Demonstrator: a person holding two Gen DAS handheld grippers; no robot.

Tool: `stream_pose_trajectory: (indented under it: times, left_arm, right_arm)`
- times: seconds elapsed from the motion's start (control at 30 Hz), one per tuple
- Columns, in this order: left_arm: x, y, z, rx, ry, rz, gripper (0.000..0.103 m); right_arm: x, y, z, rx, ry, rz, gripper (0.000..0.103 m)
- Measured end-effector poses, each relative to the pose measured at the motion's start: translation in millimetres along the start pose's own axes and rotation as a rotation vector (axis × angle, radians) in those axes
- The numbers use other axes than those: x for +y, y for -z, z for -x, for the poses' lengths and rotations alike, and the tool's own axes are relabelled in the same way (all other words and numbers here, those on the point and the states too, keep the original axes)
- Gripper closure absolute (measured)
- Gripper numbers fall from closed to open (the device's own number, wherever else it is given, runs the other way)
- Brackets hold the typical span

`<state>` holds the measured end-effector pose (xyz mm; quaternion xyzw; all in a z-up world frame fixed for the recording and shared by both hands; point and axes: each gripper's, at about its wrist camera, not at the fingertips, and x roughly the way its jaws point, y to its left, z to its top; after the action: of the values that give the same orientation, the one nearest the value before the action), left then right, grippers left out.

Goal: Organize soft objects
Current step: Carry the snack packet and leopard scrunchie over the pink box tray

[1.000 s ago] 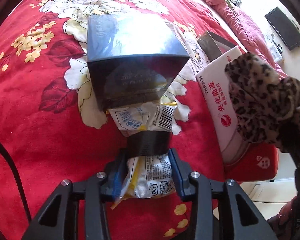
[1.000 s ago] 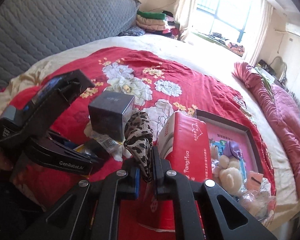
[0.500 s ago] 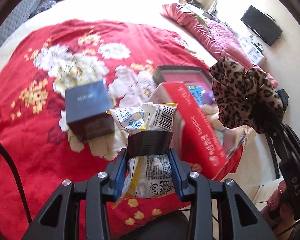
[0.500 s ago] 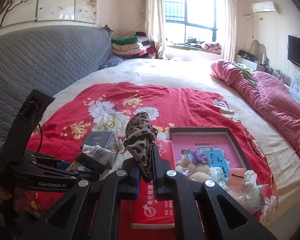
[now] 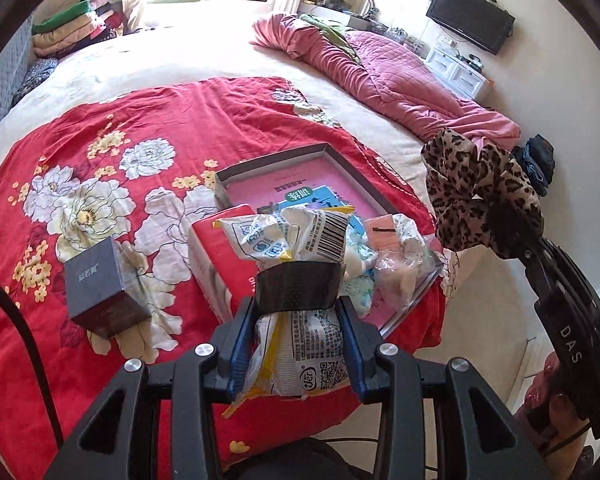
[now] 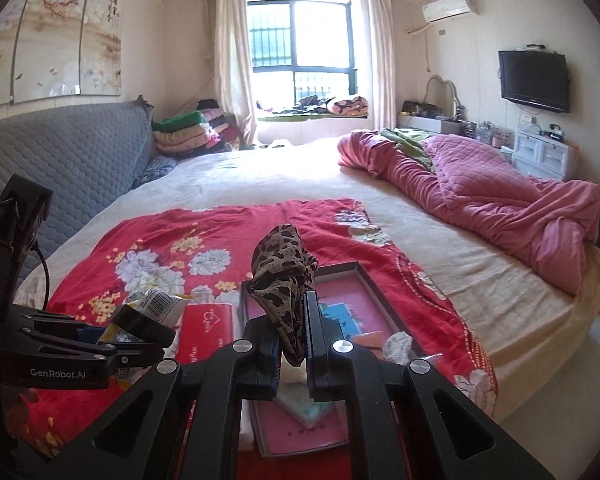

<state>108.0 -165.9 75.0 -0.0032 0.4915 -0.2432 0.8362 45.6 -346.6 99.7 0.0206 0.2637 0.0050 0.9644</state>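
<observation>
Left claw (image 5: 298,312): clamped across the waist of a crinkly white snack packet (image 5: 296,240), barcode end sticking out past the tips, printed end bunched back toward the palm. Light, puffy, slick film; likely to slide or pop if squeezed hard, so best taken mid-body as here, across the narrow width. Held in the air above the near edge of the bed.

Right claw (image 6: 292,332): pressed together on a leopard-print scrunchie (image 6: 282,276), thin gathered fabric rising in a floppy ruffle above the tips. Soft, weightless, no risk of damage; any pinch of cloth enough, though the loose loop may snag. Also aloft, over the tray.

Below both: shallow dark-rimmed tray (image 5: 356,178) with a pink printed base, already carrying small plush pieces and plastic-wrapped soft bits at its near end. Touching its left side, a red tissue pack (image 5: 210,248), squashy yet boxy. Further left, well apart, a stiff dark square box (image 5: 100,284), rigid card, sharp corners. Under everything, a red floral blanket (image 5: 172,120), smooth and slightly wrinkled, spread over a cream bed.
</observation>
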Motion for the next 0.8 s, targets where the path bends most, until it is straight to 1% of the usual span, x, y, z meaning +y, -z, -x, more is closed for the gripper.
stream_pose_trajectory:
  times: [0.23, 0.43, 0.63, 0.8]
  left_arm:
    - [-35, -14, -11, 0.002, -0.007, -0.056, 0.063]
    - [-56, -21, -24, 0.012, -0.013, -0.097, 0.063]
    - [-67, -25, -48, 0.037, -0.007, -0.115, 0.063]
    - [-69, -28, -66, 0.066, -0.005, -0.121, 0.063]
  right_arm:
    - [-32, 4, 9, -0.019, 0.031, -0.055, 0.094]
    - [-54, 12, 5, -0.008, 0.039, -0.113, 0.094]
    - [-67, 18, -7, 0.008, 0.068, -0.128, 0.094]
    - [-74, 24, -19, 0.028, 0.072, -0.137, 0.094]
